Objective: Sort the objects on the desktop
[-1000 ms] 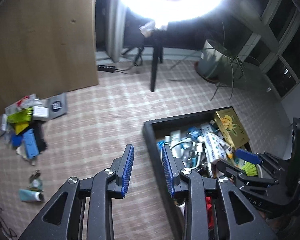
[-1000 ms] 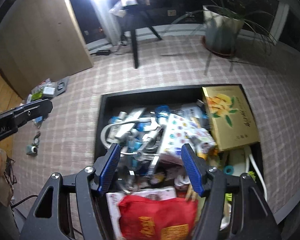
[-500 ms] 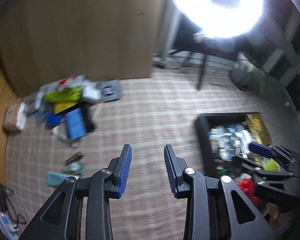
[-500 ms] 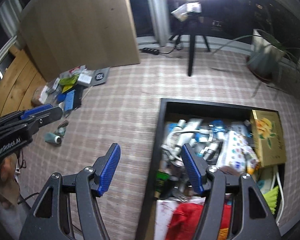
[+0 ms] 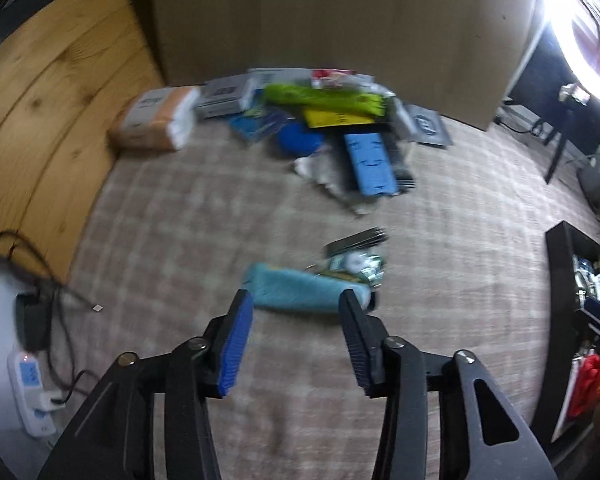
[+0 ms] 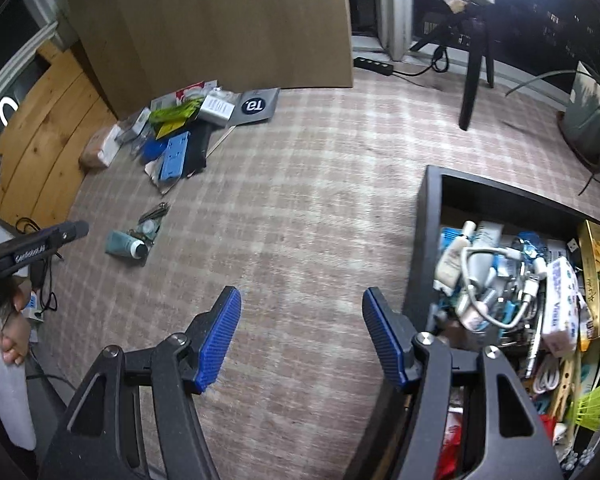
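My left gripper (image 5: 296, 344) hangs over the checked rug with its jaws opening and nothing between them. Just beyond its tips lies a teal tube (image 5: 306, 290), beside a small packet and dark clips (image 5: 356, 262). Farther off, a heap of sorted things (image 5: 340, 136) lies against a brown board: a blue box, green and yellow packs, a tissue pack (image 5: 156, 124). My right gripper (image 6: 300, 340) is open and empty above bare rug, left of the black tray (image 6: 424, 216) crammed with cables, tubes and a gold box (image 6: 598, 276). The left gripper (image 6: 40, 246) shows at the right wrist view's left edge.
A power strip with cables (image 5: 32, 364) lies at the rug's left edge beside wooden flooring (image 5: 44, 120). A tripod (image 6: 474, 68) under a ring light and a potted plant (image 6: 592, 116) stand at the far side. A person's hand (image 6: 8, 344) shows at lower left.
Both grippers swung left, away from the black tray. The left one came over the teal tube near the heap and its jaws widened. The right one now sits over bare rug beside the tray.
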`<act>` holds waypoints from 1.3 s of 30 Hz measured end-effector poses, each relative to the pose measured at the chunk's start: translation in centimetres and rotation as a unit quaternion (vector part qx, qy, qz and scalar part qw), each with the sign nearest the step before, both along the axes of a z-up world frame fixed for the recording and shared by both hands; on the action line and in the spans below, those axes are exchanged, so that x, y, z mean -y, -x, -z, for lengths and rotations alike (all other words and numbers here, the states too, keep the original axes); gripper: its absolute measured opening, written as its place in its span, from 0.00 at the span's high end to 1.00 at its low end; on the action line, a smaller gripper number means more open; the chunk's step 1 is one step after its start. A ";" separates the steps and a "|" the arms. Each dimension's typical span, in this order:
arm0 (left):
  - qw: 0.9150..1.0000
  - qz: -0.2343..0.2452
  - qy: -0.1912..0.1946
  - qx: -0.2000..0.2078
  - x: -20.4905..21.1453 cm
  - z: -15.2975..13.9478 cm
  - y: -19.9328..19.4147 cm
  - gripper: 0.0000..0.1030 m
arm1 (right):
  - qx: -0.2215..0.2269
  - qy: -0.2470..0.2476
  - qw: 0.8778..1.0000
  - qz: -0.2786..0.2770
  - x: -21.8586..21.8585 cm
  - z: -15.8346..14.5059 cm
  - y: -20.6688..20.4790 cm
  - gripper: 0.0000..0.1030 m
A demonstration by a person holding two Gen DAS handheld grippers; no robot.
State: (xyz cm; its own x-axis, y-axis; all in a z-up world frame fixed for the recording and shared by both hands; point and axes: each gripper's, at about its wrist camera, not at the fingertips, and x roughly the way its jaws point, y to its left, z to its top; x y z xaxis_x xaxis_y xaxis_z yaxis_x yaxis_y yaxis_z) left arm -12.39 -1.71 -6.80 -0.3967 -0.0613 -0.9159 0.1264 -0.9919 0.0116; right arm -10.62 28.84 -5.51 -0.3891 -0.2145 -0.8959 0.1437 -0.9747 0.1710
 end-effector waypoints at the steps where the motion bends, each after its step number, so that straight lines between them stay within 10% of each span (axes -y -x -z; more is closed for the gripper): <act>1: 1.000 -0.006 0.006 -0.005 0.2 -0.2 -0.5 0.57 | -0.006 -0.004 1.000 0.002 0.5 0.0 -0.2 0.40; 19: 0.992 0.034 0.005 -0.122 -3.7 -7.6 -8.1 0.36 | -0.100 -0.017 0.995 -0.013 7.6 -4.7 -6.2 0.36; 39: 0.992 0.031 0.003 -0.119 -4.3 -7.6 -8.1 0.26 | -0.106 -0.016 0.994 0.006 6.9 -5.2 -6.6 0.36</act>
State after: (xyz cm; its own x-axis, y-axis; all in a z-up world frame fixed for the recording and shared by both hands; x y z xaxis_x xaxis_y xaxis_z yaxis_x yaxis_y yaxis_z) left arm -4.29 2.63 0.76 -0.6053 -0.0349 -0.7952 0.0641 -0.9979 -0.0050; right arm -3.98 21.91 -0.33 -0.5724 -0.1815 -0.7996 0.1624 -0.9810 0.1064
